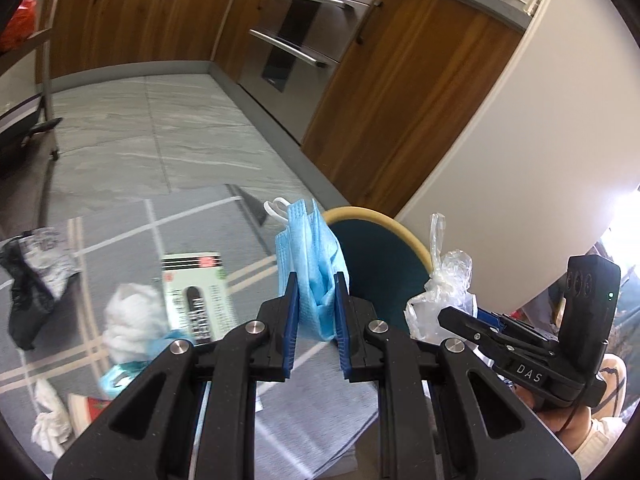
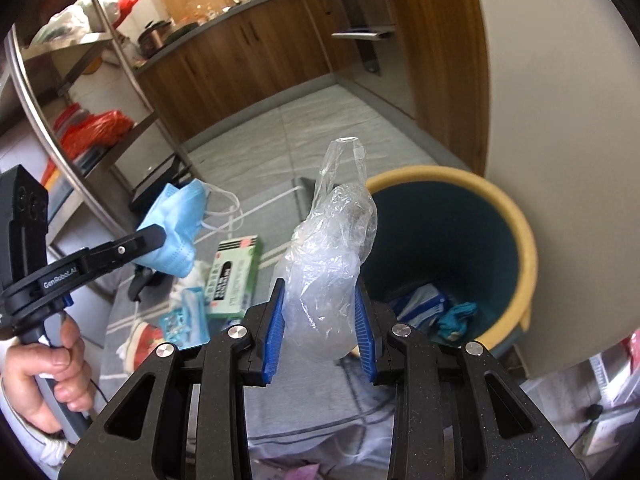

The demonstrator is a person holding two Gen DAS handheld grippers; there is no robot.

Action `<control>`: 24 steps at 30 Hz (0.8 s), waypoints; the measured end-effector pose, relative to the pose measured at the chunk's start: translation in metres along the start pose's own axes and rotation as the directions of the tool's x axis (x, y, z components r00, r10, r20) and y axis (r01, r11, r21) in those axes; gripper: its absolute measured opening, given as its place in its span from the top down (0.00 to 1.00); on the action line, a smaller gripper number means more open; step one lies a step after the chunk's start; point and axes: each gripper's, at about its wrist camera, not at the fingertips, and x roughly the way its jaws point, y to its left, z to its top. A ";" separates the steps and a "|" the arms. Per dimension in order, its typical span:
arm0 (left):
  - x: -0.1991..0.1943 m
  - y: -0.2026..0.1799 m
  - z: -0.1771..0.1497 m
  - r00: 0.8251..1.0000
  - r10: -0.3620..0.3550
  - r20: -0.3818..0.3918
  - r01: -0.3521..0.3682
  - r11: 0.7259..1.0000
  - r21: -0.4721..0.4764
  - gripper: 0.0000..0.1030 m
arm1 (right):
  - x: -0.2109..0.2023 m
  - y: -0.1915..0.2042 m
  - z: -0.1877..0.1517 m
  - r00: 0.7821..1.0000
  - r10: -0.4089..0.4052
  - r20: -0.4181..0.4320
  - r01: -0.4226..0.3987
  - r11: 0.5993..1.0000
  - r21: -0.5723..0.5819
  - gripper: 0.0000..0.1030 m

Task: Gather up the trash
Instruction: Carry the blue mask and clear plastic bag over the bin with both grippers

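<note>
My left gripper is shut on a crumpled blue face mask, whose white ear loops stick up behind it. Beyond the mask lies the rim of a teal bin with a yellow edge. The right gripper is shut on a clear crumpled plastic bag, held up just left of the bin. Inside the bin lie a blue-white packet and a teal wad. In the right wrist view, the left gripper carries the mask at the left. In the left wrist view, the right gripper holds the bag.
More litter lies on the grey rug: a white-green box, a white cotton wad, a black-grey wrapper, white tissue. Wooden cabinets and a white wall stand behind the bin. A metal shelf rack is at left.
</note>
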 end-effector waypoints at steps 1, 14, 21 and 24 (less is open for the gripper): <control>0.004 -0.004 0.002 1.000 -0.007 -0.004 0.007 1.000 0.003 0.85 | -0.001 -0.004 0.000 1.000 -0.005 0.003 0.005 1.000 0.005 0.67; 0.057 -0.055 0.008 0.995 -0.089 -0.041 0.091 0.995 0.042 0.85 | -0.013 -0.050 -0.001 0.997 -0.068 0.031 0.066 0.995 0.077 0.67; 0.095 -0.070 0.006 0.991 -0.106 -0.087 0.111 0.992 0.056 0.85 | -0.008 -0.057 -0.002 0.996 -0.087 0.021 0.085 0.992 0.095 0.67; 0.112 -0.070 0.003 0.988 -0.106 -0.116 0.112 0.993 0.046 0.85 | -0.006 -0.061 -0.003 0.996 -0.093 0.016 0.091 0.990 0.109 0.67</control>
